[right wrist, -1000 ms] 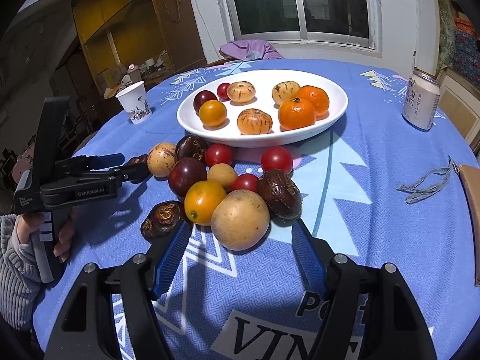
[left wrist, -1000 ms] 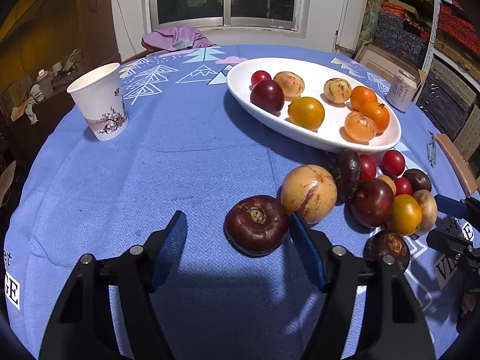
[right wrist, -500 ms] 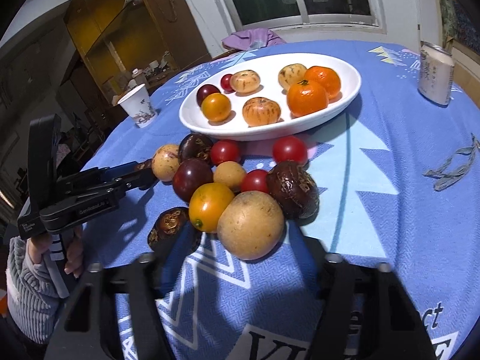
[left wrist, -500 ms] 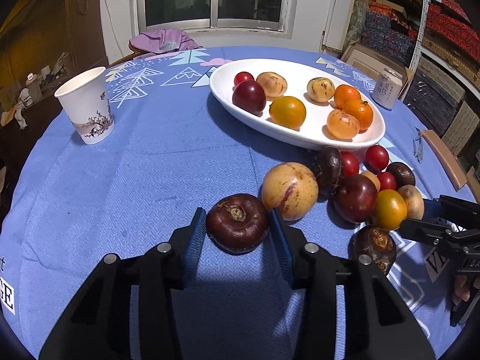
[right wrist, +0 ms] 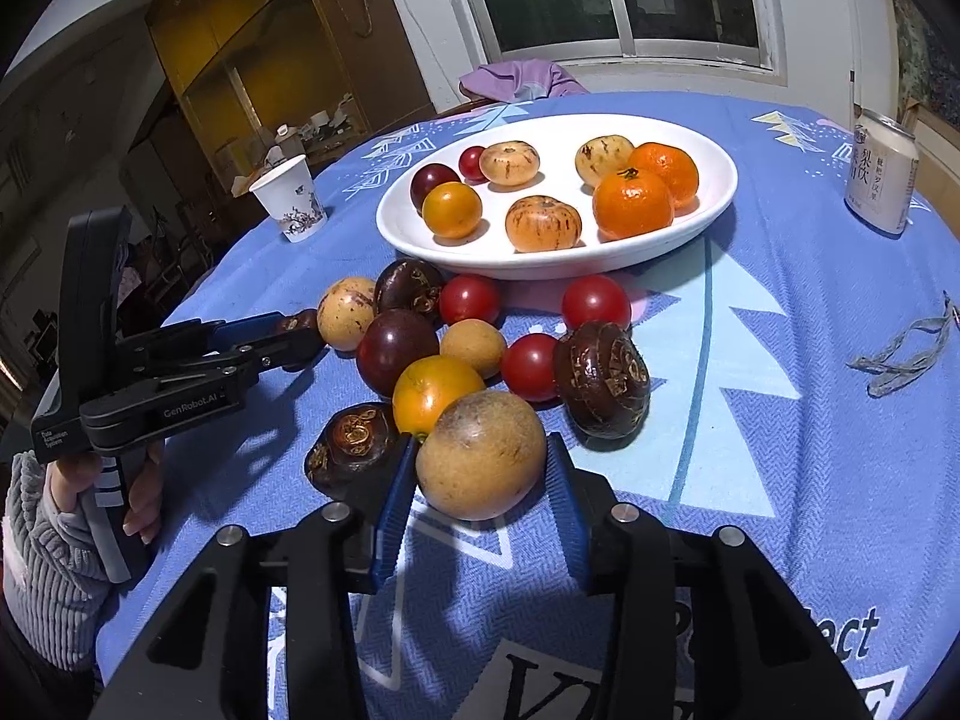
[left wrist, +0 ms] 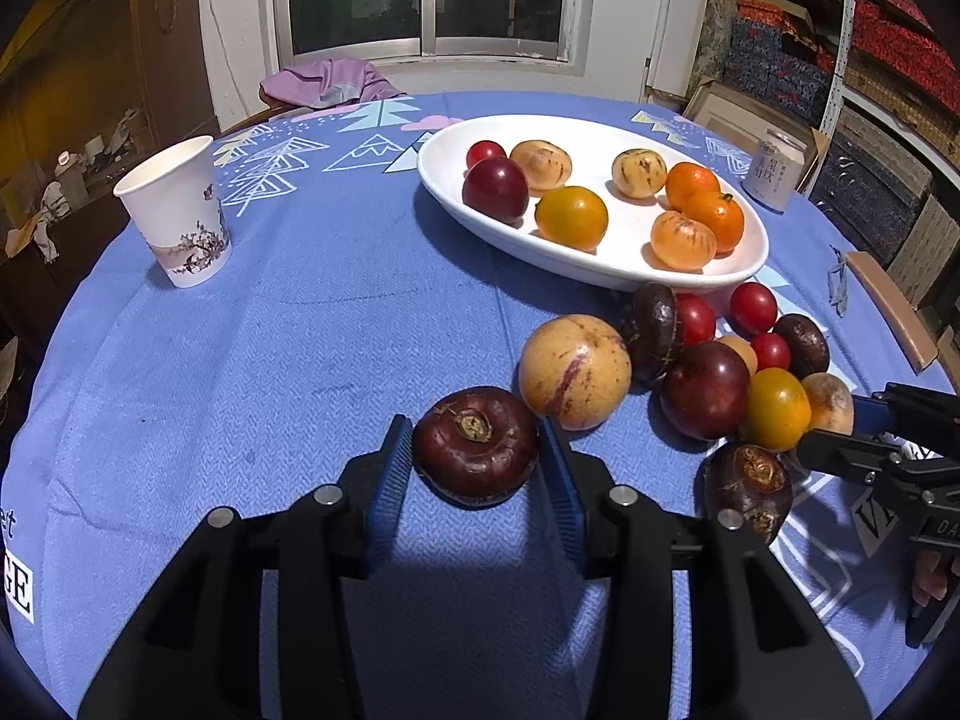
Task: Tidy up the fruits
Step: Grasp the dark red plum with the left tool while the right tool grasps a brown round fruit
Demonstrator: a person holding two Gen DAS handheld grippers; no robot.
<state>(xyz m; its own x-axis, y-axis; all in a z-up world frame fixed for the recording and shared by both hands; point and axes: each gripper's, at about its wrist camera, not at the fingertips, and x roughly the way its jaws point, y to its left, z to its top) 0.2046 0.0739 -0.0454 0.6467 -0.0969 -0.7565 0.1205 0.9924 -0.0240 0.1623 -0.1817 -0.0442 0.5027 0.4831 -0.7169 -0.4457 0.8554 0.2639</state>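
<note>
Left wrist view: the left gripper (left wrist: 477, 471) is clenching its jaws on a dark maroon, flattened round fruit (left wrist: 475, 445) resting on the blue-clothed bench (left wrist: 300, 348), risking a squeeze-out.

Right wrist view: the right gripper (right wrist: 480, 501) is closing its jaws around a tan round fruit (right wrist: 481, 463), possibly nudging the dark brown neighbour (right wrist: 351, 446) away.

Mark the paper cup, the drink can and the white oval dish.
paper cup (left wrist: 180, 222), left wrist view, middle of its side wall.
drink can (right wrist: 881, 180), right wrist view, centre of its printed label.
white oval dish (right wrist: 540, 261), right wrist view, near outer wall below the rim.
</note>
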